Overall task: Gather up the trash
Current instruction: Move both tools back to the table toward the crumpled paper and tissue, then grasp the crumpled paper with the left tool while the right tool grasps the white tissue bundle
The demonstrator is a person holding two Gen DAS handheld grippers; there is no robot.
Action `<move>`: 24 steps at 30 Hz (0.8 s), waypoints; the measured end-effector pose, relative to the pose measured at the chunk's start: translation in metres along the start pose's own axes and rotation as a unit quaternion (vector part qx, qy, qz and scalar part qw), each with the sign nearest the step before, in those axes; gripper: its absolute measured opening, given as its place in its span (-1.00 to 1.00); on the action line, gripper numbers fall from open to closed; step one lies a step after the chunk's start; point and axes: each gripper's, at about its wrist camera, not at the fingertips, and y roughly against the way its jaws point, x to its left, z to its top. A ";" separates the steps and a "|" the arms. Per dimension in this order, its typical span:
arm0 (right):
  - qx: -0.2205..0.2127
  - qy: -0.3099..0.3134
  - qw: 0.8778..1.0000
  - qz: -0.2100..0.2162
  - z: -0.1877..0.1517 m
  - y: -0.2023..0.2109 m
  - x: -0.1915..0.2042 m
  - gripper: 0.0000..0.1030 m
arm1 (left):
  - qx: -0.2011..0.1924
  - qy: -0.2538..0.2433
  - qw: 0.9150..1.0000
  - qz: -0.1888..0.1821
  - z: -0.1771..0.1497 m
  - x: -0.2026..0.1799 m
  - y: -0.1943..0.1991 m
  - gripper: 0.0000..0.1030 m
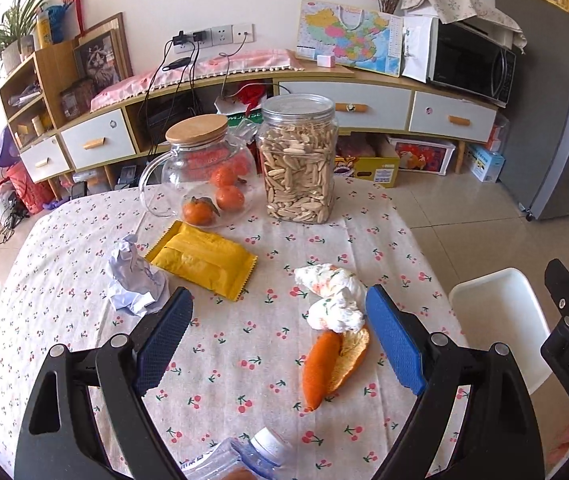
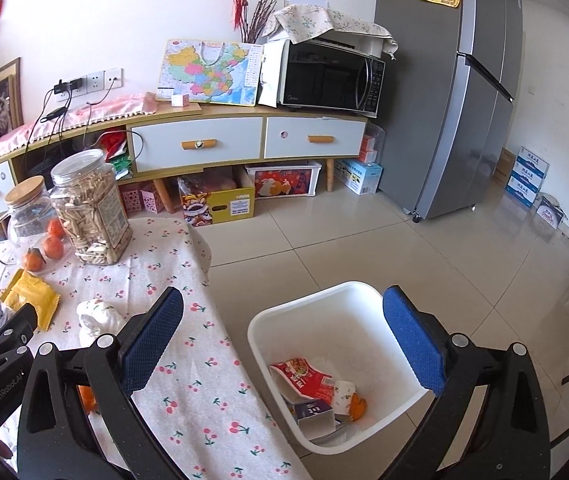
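The left gripper (image 1: 278, 312) stood with its jaws spread wide and nothing between the pads, above the cherry-print tablecloth (image 1: 224, 360). Just ahead of its right finger lay an orange peel (image 1: 330, 364) touching a crumpled tissue (image 1: 334, 296). Farther out lay a yellow wrapper (image 1: 204, 258) and a ball of crumpled paper (image 1: 134, 278). A plastic bottle (image 1: 244, 458) lay at the near edge. The right gripper (image 2: 284, 320) was likewise released and empty, above a white bin (image 2: 312, 320) on the floor beside the table, holding a red wrapper (image 2: 304, 378).
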 end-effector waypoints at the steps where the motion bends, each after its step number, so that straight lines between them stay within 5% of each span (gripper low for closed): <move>1: 0.001 0.003 1.000 0.004 0.000 0.000 0.006 0.86 | 0.004 0.007 1.000 0.005 0.000 0.008 -0.004 0.67; 13: 0.025 0.026 0.998 0.051 -0.006 -0.012 0.064 0.86 | 0.054 0.077 0.990 0.105 0.007 0.109 -0.071 0.63; 18: 0.079 0.011 0.993 0.083 -0.010 -0.036 0.067 0.86 | 0.086 0.103 0.988 0.080 0.006 0.138 -0.100 0.33; 22: 0.123 0.006 0.985 0.123 -0.016 -0.056 0.073 0.86 | 0.102 0.095 0.988 0.071 0.001 0.142 -0.112 -0.32; 24: 0.142 -0.006 0.980 0.141 -0.019 -0.064 0.075 0.86 | 0.094 0.090 0.989 0.069 0.003 0.141 -0.108 -0.44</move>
